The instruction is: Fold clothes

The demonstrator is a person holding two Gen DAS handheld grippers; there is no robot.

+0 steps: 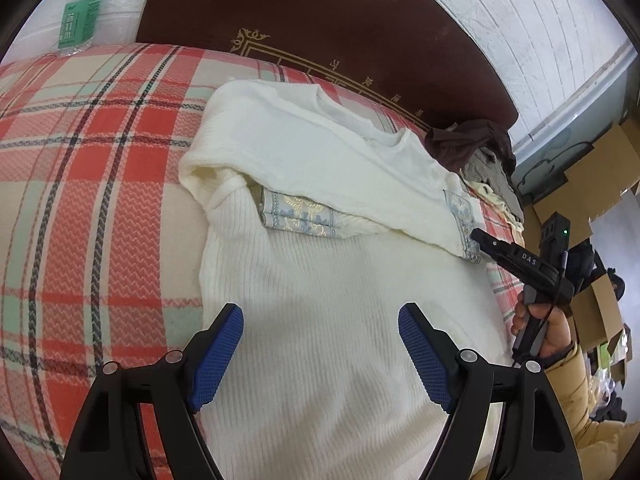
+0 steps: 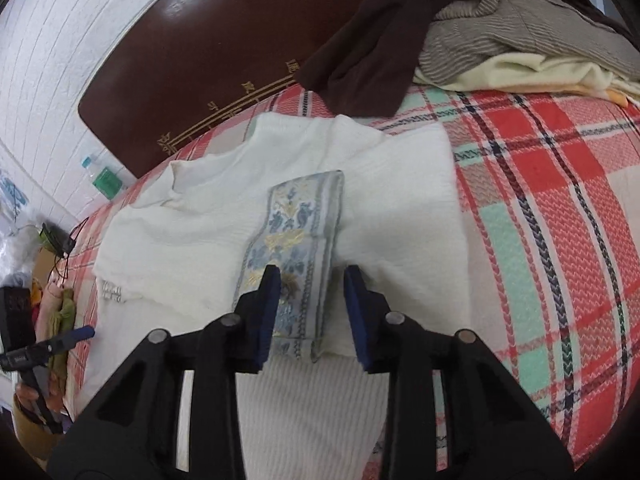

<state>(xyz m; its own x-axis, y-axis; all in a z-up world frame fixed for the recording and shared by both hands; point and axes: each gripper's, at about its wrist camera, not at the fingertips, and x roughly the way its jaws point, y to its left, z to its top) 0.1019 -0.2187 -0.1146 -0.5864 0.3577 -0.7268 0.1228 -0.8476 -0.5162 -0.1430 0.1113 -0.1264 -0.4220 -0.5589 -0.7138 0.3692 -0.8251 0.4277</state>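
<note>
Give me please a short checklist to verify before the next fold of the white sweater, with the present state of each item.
1. Left gripper open and holding nothing, above the ribbed body: ok.
2. Right gripper open, around the embroidered cuff: ok.
3. Both sleeves already folded across the white sweater: ok, the cuffs lie on the chest.
4. Sweater lies flat: not ok, wrinkles show near the collar and shoulder.
5. Lower hem straight: cannot tell, it is below both views.
6. Pile of other clothes apart from the sweater: not ok, the dark brown garment reaches its collar edge.
</note>
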